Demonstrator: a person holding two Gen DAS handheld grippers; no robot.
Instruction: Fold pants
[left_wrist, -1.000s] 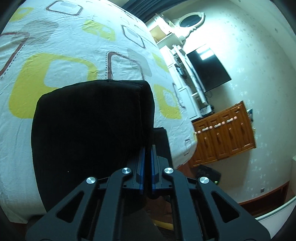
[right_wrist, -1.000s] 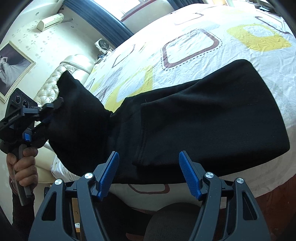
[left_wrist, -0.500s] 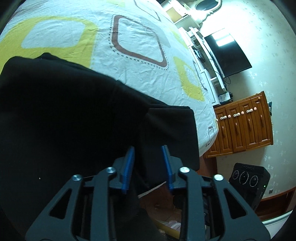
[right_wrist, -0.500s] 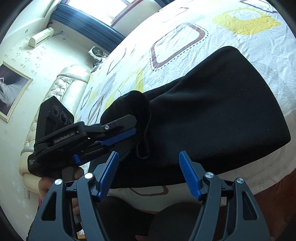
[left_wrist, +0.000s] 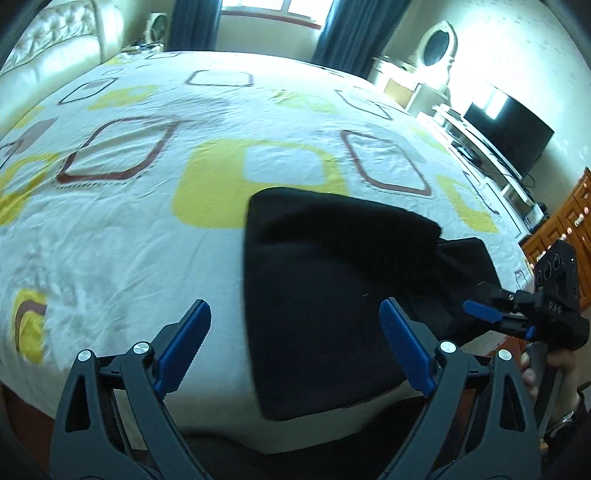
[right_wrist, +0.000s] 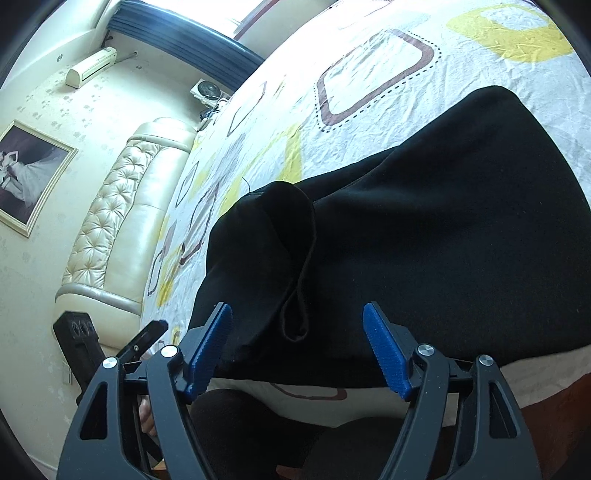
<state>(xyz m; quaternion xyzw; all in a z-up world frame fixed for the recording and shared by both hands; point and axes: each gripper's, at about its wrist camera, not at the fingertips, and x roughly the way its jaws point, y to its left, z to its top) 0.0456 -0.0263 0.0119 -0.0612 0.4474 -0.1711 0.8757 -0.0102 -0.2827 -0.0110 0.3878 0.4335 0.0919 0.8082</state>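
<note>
The black pants (left_wrist: 325, 288) lie folded over near the front edge of the bed, with one end laid on top of the rest (right_wrist: 273, 258) and a drawstring loop (right_wrist: 295, 317) hanging out. My left gripper (left_wrist: 295, 347) is open and empty, held just above the pants' left edge. My right gripper (right_wrist: 299, 350) is open and empty, just in front of the folded end. The right gripper also shows at the right of the left wrist view (left_wrist: 517, 317), beside the pants.
The bed sheet (left_wrist: 147, 221) is white with yellow and brown squares. A padded headboard (right_wrist: 122, 221) stands on the left. A TV (left_wrist: 506, 129) and wooden cabinet (left_wrist: 569, 229) stand by the right wall.
My left gripper let go of the pants end, opened wide and pulled back to the left. The folded end now rests on the pants. The right gripper stayed open.
</note>
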